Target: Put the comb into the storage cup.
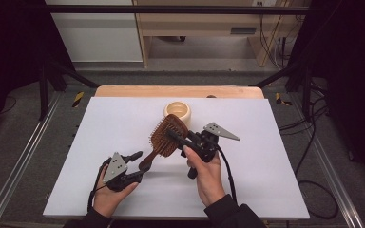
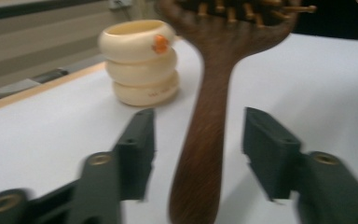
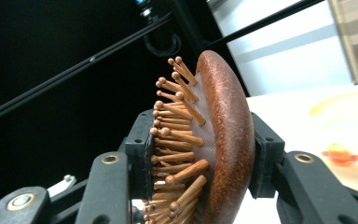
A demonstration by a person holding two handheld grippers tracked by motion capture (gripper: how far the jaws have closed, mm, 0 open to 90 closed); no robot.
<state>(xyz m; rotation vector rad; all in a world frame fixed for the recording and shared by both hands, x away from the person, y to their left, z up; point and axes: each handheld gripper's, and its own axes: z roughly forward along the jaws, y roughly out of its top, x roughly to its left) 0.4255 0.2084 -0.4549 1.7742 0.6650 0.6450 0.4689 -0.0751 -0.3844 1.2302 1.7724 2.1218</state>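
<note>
one claw (image 3: 200, 163) pinches the hairbrush (image 3: 219, 140); high view hides bristles.

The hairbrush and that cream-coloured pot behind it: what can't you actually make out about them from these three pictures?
- Hairbrush head, left gripper view: cut off by the top edge.
- Handle's end, left gripper view: cut off by the bottom edge.
- Inside of the cream pot, left gripper view: hidden by its own rim.
- Orange mark on the pot: too blurred to identify in either gripper view.
- Right gripper: brush head hides the table beyond.

Cup (image 1: 177, 112) just behind hairbrush (image 1: 166, 137)
</note>
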